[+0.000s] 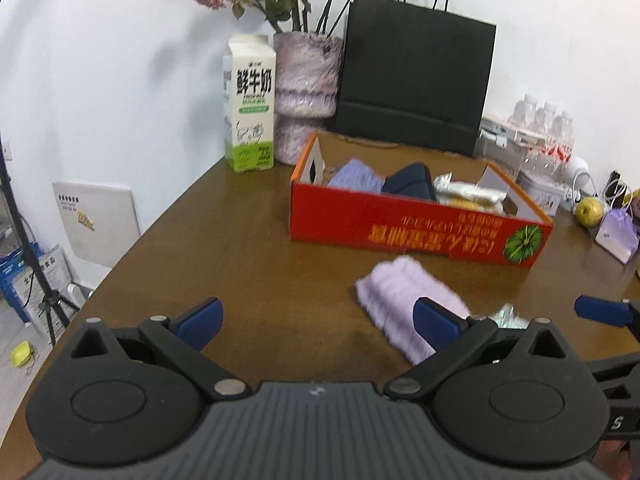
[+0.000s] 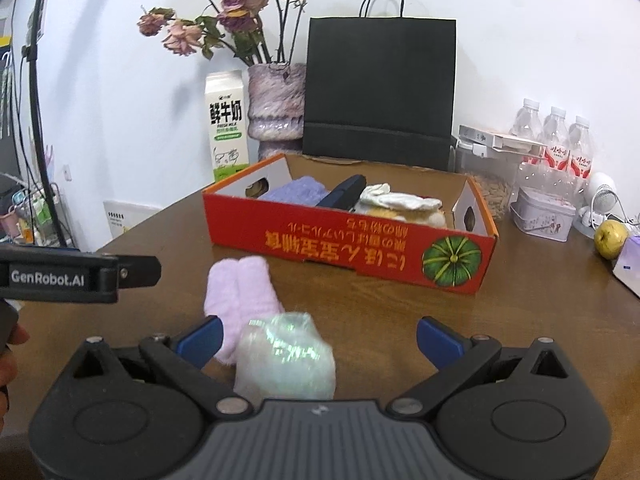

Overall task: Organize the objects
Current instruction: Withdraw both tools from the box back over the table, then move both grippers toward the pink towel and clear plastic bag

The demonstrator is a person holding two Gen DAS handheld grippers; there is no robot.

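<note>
A red cardboard box (image 1: 400, 229) (image 2: 340, 240) lies on the brown table and holds a lavender cloth (image 2: 296, 192), a dark blue item (image 2: 346, 194) and cream socks (image 2: 396, 202). In front of it lies a fluffy lilac sock pair (image 1: 404, 300) (image 2: 240, 296). A pale shiny green bundle (image 2: 286, 360) sits close before my right gripper (image 2: 318, 338), which is open around it without touching. My left gripper (image 1: 318, 320) is open over bare table, its right finger overlapping the lilac socks in view. The right gripper's fingertip (image 1: 604, 311) shows at the left wrist view's right edge.
Behind the box stand a milk carton (image 1: 250, 104), a vase of dried roses (image 1: 306, 80) and a black paper bag (image 1: 414, 80). Water bottles (image 2: 556, 144), a tin (image 2: 544, 216), a green apple (image 2: 610, 238) and a lilac pouch (image 1: 618, 236) crowd the right. The table edge curves at left.
</note>
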